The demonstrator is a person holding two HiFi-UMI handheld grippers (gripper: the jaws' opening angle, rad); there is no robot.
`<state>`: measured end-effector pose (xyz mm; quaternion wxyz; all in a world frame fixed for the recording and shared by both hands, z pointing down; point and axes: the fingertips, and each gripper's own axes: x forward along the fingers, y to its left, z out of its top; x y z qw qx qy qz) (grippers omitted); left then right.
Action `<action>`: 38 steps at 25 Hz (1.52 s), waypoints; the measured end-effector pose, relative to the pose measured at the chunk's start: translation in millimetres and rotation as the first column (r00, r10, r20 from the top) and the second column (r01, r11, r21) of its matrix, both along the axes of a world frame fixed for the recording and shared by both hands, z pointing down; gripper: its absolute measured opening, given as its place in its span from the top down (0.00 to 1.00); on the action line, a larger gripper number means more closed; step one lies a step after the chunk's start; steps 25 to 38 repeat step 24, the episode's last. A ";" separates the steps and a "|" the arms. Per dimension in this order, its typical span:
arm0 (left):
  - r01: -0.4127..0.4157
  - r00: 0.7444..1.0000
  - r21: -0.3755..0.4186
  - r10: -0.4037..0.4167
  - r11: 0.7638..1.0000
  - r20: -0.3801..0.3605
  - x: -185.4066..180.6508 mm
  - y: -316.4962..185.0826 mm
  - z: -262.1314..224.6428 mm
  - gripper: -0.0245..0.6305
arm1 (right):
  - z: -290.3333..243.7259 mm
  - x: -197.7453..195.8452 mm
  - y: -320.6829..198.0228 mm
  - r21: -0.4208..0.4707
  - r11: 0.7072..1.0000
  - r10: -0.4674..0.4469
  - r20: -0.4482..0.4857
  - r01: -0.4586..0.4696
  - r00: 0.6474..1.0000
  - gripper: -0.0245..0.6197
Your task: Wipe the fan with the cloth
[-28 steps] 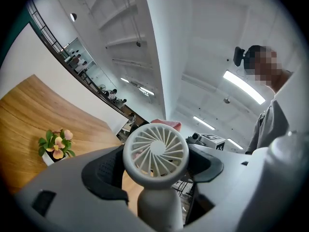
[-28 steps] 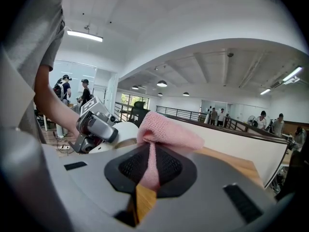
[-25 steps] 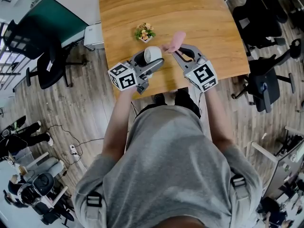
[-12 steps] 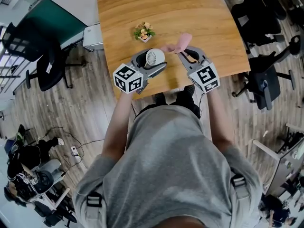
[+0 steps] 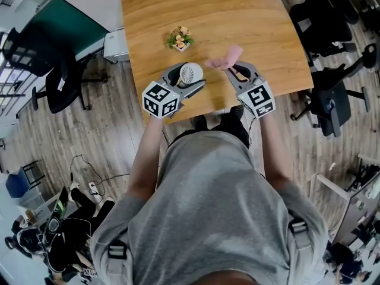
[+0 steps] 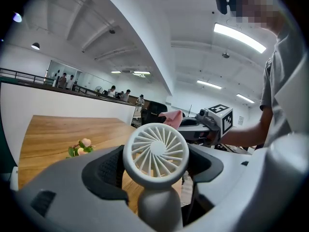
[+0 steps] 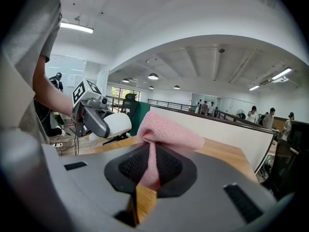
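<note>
A small white handheld fan (image 5: 190, 74) is clamped between the jaws of my left gripper (image 5: 185, 79) over the near edge of the wooden table (image 5: 208, 10). In the left gripper view its round grille (image 6: 157, 151) faces the camera, handle downward. My right gripper (image 5: 233, 70) is shut on a pink cloth (image 5: 225, 57), which sticks out past its tips, a short gap right of the fan. In the right gripper view the cloth (image 7: 169, 132) is pinched between the pads and folds over them, with the fan (image 7: 118, 123) off to the left.
A small pot of flowers (image 5: 180, 39) stands on the table just beyond the fan. Black office chairs (image 5: 323, 22) stand to the right of the table and another (image 5: 41, 58) to the left. People sit on the floor at the lower left.
Both grippers have sunk a little toward the table. The left gripper has rolled, so the fan's grille turned. The cloth has shifted slightly right, away from the fan.
</note>
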<state>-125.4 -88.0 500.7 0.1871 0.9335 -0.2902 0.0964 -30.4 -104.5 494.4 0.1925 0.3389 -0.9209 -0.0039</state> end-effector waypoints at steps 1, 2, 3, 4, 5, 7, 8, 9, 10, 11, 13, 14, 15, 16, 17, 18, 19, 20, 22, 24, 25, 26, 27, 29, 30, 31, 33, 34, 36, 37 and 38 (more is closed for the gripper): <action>0.002 1.000 0.000 -0.002 1.000 0.002 0.1 0.2 0.2 0.37 | 0.2 0.4 0.8 -0.001 1.000 0.000 0.000 0.000 1.000 0.90; 0.002 1.000 0.000 -0.002 1.000 0.004 0.4 0.4 0.1 0.37 | 0.3 1.0 1.4 -0.004 1.000 0.002 -0.001 -0.002 1.000 0.90; 0.002 1.000 0.002 -0.002 1.000 0.006 0.8 0.3 -0.1 0.37 | 0.9 2.0 1.8 -0.007 1.000 0.006 -0.003 -0.006 1.000 0.90; 0.001 1.000 0.004 -0.001 1.000 0.008 1.0 -0.2 -0.3 0.37 | 1.9 3.0 1.8 -0.011 1.000 0.009 -0.006 -0.009 1.000 0.90; 0.001 1.000 0.005 -0.001 1.000 0.010 1.0 -0.9 -0.4 0.37 | 2.3 3.2 1.7 -0.013 1.000 0.011 -0.006 -0.011 1.000 0.90; -0.001 1.000 0.006 0.001 1.000 0.013 0.6 -1.8 0.0 0.37 | 3.0 3.1 1.2 -0.011 1.000 0.013 -0.008 -0.013 1.000 0.90; -0.003 1.000 0.006 0.003 1.000 0.014 0.4 -1.9 0.5 0.37 | 4.2 3.9 1.2 -0.010 1.000 0.015 -0.011 -0.015 1.000 0.90; -0.005 1.000 0.005 0.005 1.000 0.017 0.6 -1.9 1.2 0.37 | 5.4 5.0 1.3 -0.011 1.000 0.017 -0.015 -0.017 1.000 0.90; -0.008 1.000 0.005 0.008 1.000 0.020 1.2 -1.8 1.8 0.37 | 6.6 6.5 1.4 -0.013 1.000 0.020 -0.019 -0.020 1.000 0.90; -0.011 1.000 0.005 0.011 1.000 0.023 2.1 -1.5 2.3 0.37 | 7.3 8.1 1.5 -0.014 1.000 0.023 -0.022 -0.023 1.000 0.90; -0.018 0.999 0.002 0.018 1.000 0.028 4.1 -1.0 3.3 0.37 | 7.2 10.8 1.6 -0.014 0.999 0.030 -0.022 -0.030 0.999 0.90; -0.020 0.999 0.002 0.020 1.000 0.031 4.8 -0.7 3.8 0.37 | 6.9 11.8 1.7 -0.014 0.999 0.033 -0.021 -0.034 0.999 0.90; -0.022 0.999 0.002 0.022 1.000 0.036 5.3 -0.6 4.3 0.37 | 6.2 12.2 1.8 -0.013 0.999 0.036 -0.020 -0.036 0.999 0.90; -0.023 0.999 0.003 0.023 1.000 0.041 5.9 -0.6 4.7 0.37 | 5.0 12.3 2.0 -0.012 0.999 0.037 -0.017 -0.037 0.999 0.90; -0.026 0.999 0.004 0.026 1.000 0.046 6.9 -0.5 5.1 0.37 | 3.9 12.5 2.2 -0.012 0.999 0.039 -0.014 -0.039 0.999 0.90; -0.029 0.998 0.006 0.029 1.000 0.051 8.1 -0.4 5.6 0.37 | 3.8 13.5 2.0 -0.011 0.999 0.041 -0.015 -0.041 0.999 0.90; -0.033 0.998 0.008 0.033 0.999 0.056 9.2 -0.5 6.3 0.37 | 4.7 15.2 1.1 -0.008 0.999 0.043 -0.019 -0.044 0.999 0.90; -0.037 0.998 0.009 0.037 0.999 0.060 9.8 -0.8 7.2 0.37 | 5.6 16.7 -0.2 -0.005 0.999 0.047 -0.023 -0.047 0.999 0.90; -0.042 0.997 0.010 0.041 0.999 0.071 9.8 -1.7 9.8 0.37 | 6.4 18.1 -3.0 0.000 0.999 0.053 -0.027 -0.053 0.998 0.90; -0.045 0.996 0.009 0.044 0.999 0.082 9.1 -2.5 12.6 0.37 | 7.0 18.7 -4.9 0.000 0.998 0.059 -0.030 -0.059 0.998 0.90; -0.045 0.996 0.009 0.044 0.999 0.082 9.1 -2.5 12.6 0.37 | 7.0 18.7 -4.9 0.000 0.998 0.059 -0.030 -0.059 0.998 0.90; -0.045 0.996 0.009 0.044 0.999 0.082 9.1 -2.5 12.6 0.37 | 7.0 18.7 -4.9 0.000 0.998 0.059 -0.030 -0.059 0.998 0.90; -0.045 0.996 0.009 0.044 0.999 0.082 9.1 -2.5 12.6 0.37 | 7.0 18.7 -4.9 0.000 0.998 0.059 -0.030 -0.059 0.998 0.90; -0.045 0.996 0.009 0.044 0.999 0.082 9.1 -2.5 12.6 0.37 | 7.0 18.7 -4.9 0.000 0.998 0.059 -0.030 -0.059 0.998 0.90; -0.045 0.996 0.009 0.044 0.999 0.082 9.1 -2.5 12.6 0.37 | 7.0 18.7 -4.9 0.000 0.998 0.059 -0.030 -0.059 0.998 0.90; -0.045 0.996 0.009 0.044 0.999 0.082 9.1 -2.5 12.6 0.37 | 7.0 18.7 -4.9 0.000 0.998 0.059 -0.030 -0.059 0.998 0.90; -0.045 0.996 0.009 0.044 0.999 0.082 9.1 -2.5 12.6 0.37 | 7.0 18.7 -4.9 0.000 0.998 0.059 -0.030 -0.059 0.998 0.90; -0.045 0.996 0.009 0.044 0.999 0.082 9.1 -2.5 12.6 0.37 | 7.0 18.7 -4.9 0.000 0.998 0.059 -0.030 -0.059 0.998 0.90; -0.045 0.996 0.009 0.044 0.999 0.082 9.1 -2.5 12.6 0.37 | 7.0 18.7 -4.9 0.000 0.998 0.059 -0.030 -0.059 0.998 0.90; -0.045 0.996 0.009 0.044 0.999 0.082 9.1 -2.5 12.6 0.37 | 7.0 18.7 -4.9 0.000 0.998 0.059 -0.030 -0.059 0.998 0.90; -0.045 0.996 0.009 0.044 0.999 0.082 9.1 -2.5 12.6 0.37 | 7.0 18.7 -4.9 0.000 0.998 0.059 -0.030 -0.059 0.998 0.90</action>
